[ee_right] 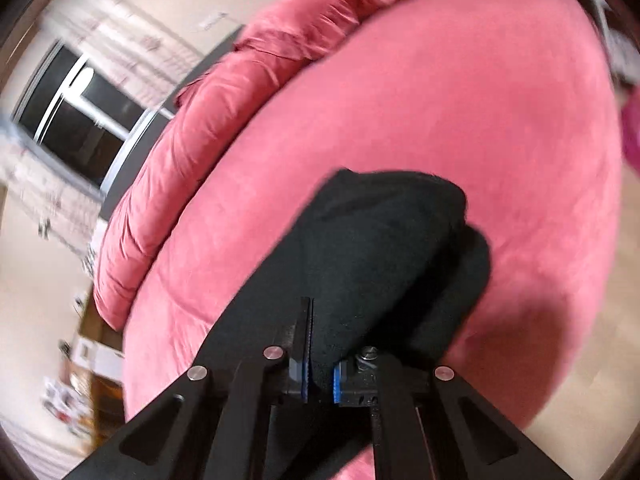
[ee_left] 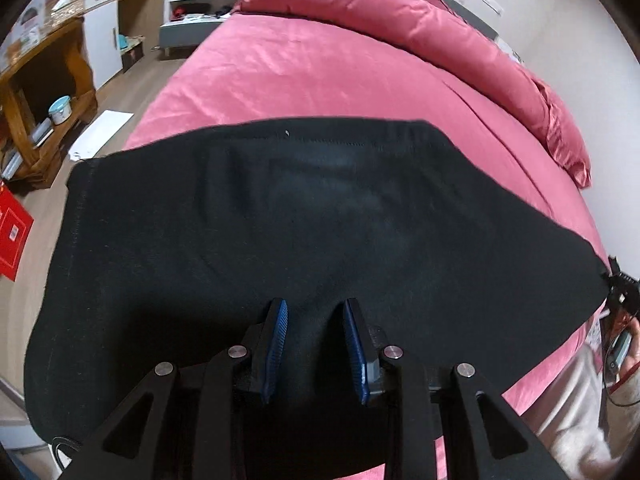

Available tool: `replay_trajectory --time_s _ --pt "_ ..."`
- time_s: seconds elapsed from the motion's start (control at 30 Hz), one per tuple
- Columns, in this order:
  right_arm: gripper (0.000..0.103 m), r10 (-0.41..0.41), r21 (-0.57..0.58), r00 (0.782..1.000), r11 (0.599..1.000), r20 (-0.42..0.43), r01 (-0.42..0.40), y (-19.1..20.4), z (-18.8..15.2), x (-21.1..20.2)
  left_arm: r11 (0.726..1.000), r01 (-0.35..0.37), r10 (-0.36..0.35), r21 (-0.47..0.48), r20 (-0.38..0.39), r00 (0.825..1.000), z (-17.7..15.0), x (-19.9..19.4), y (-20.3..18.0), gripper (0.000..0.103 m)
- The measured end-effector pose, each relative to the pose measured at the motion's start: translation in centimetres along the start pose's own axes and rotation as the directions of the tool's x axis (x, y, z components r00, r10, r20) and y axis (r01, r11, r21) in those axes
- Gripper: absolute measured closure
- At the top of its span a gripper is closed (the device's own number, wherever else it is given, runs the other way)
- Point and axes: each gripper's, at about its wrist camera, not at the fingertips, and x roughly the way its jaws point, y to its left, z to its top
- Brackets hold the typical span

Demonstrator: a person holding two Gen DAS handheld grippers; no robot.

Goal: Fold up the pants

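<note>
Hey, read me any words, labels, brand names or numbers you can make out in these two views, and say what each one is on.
No text can be read.
Red box on the floor: white label, print too small.
Items on the wooden shelf: printing blurred.
Black pants: no label visible.

Left hand-held gripper [ee_left: 315,312] jaws parted above black pants [ee_left: 280,216] spread on pink bed [ee_left: 320,68].

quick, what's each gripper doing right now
left gripper: open above the black pants, gripping nothing
right gripper: shut on the black pants
</note>
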Motion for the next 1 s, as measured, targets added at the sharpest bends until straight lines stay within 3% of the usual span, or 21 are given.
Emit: replay_trajectory --time_s 0.13,0.23,0.33,0.43,0.5,0.57,0.63,0.7,0.8,0.9,1.0 --pt "0.094 -0.060 -0.045 0.996 0.997 -0.066 0.057 -1.9 -0.1 1.3 0.999 -0.013 0.014 0.040 -0.012 1.000 -0.2 0.1 -0.4 0.074" --pt "0.090 -0.033 0.018 0.995 0.999 -0.091 0.035 -3.7 -0.4 2.3 1.000 -0.016 0.017 0.024 -0.019 1.000 -0.2 0.0 -0.3 0.074" --pt "0.085 -0.022 0.091 0.998 0.995 -0.061 0.028 -4.9 -0.4 1.5 0.999 -0.029 0.029 0.015 -0.015 0.999 -0.4 -0.3 -0.6 0.074" --pt "0.082 -0.097 0.128 0.995 0.987 0.017 0.094 -5.3 -0.4 -0.8 0.999 -0.031 0.031 0.032 0.009 0.999 -0.5 -1.0 -1.6 0.074" --pt "0.075 -0.185 0.106 0.980 0.979 0.073 0.177 -4.7 -0.3 -2.5 0.999 -0.008 0.006 0.049 0.041 0.999 -0.2 -1.3 -2.5 0.074" --pt "0.075 -0.231 0.020 0.960 0.973 0.155 0.231 -2.8 -0.4 -4.2 0.998 0.001 -0.006 0.069 0.071 0.997 0.3 -1.4 -3.8 0.074" --pt "0.075 -0.185 -0.126 0.961 0.969 0.205 0.214 0.7 -0.7 -5.0 0.996 -0.006 -0.001 0.090 0.078 0.997 0.7 -1.1 -4.7 0.074" --pt "0.075 -0.098 -0.290 0.979 0.945 0.181 0.149 4.7 -1.7 -4.8 0.994 -0.012 0.004 0.107 0.068 0.998 1.2 -0.1 -5.6 0.074" --pt "0.075 0.047 -0.484 0.999 0.874 0.002 -0.040 11.0 -4.6 -2.1 0.993 0.004 -0.011 0.114 0.056 0.998 1.8 1.2 -6.3 0.074" --pt "0.075 0.146 -0.568 0.962 0.782 -0.232 -0.256 17.6 -9.2 2.0 0.992 -0.007 -0.001 0.129 0.065 0.998 2.3 2.1 -7.4 0.074" --pt "0.075 0.173 -0.586 0.894 0.701 -0.412 -0.406 23.4 -14.4 6.2 0.991 -0.016 0.006 0.129 0.081 0.997 2.0 2.1 -7.6 0.074"
